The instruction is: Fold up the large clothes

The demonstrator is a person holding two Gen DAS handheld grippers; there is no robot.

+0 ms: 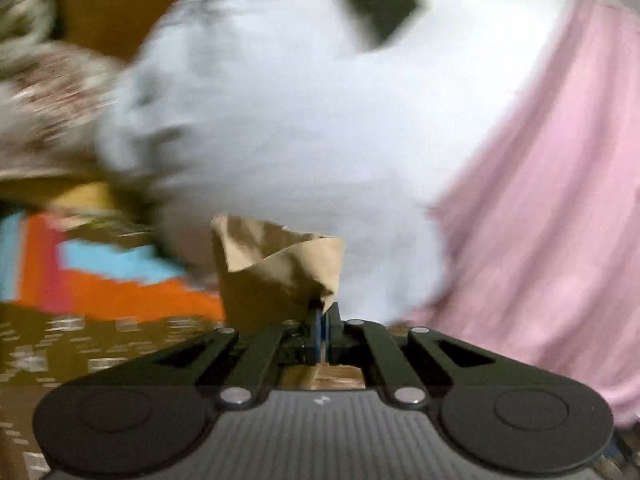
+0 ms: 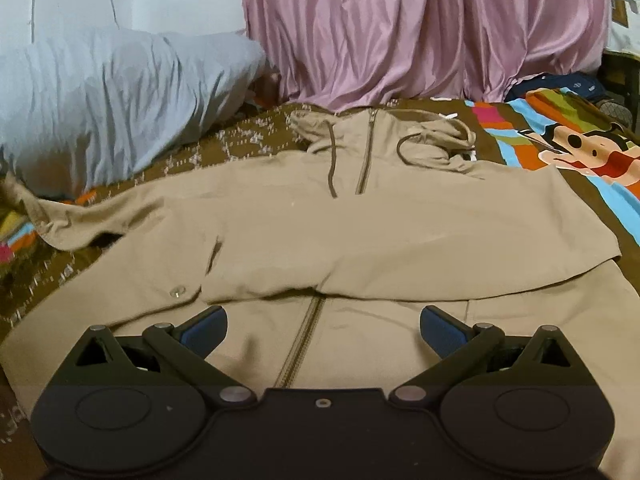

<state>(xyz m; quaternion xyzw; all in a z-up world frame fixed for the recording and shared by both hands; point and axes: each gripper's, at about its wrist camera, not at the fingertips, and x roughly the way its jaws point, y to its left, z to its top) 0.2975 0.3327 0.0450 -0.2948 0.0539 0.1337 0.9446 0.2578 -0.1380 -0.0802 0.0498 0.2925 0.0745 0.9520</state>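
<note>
A tan hooded jacket (image 2: 360, 232) lies face up and spread on the bed, with its hood (image 2: 432, 140) at the far end and its right sleeve folded across the chest. The left sleeve (image 2: 80, 224) stretches out to the left and rises off the bed at the frame's edge. My right gripper (image 2: 323, 328) hovers open over the lower front, by the zipper (image 2: 300, 352), with nothing between its blue pads. In the blurred left wrist view, my left gripper (image 1: 323, 312) is shut on a bunched piece of tan jacket cloth (image 1: 276, 268), held above the bed.
A pale grey pillow (image 2: 112, 104) lies at the back left, filling the left wrist view as a blurred grey pillow (image 1: 300, 120). A pink curtain (image 2: 420, 28) hangs behind the bed. The brown patterned bedspread (image 2: 48, 272) has a colourful cartoon print (image 2: 560, 148) at the right.
</note>
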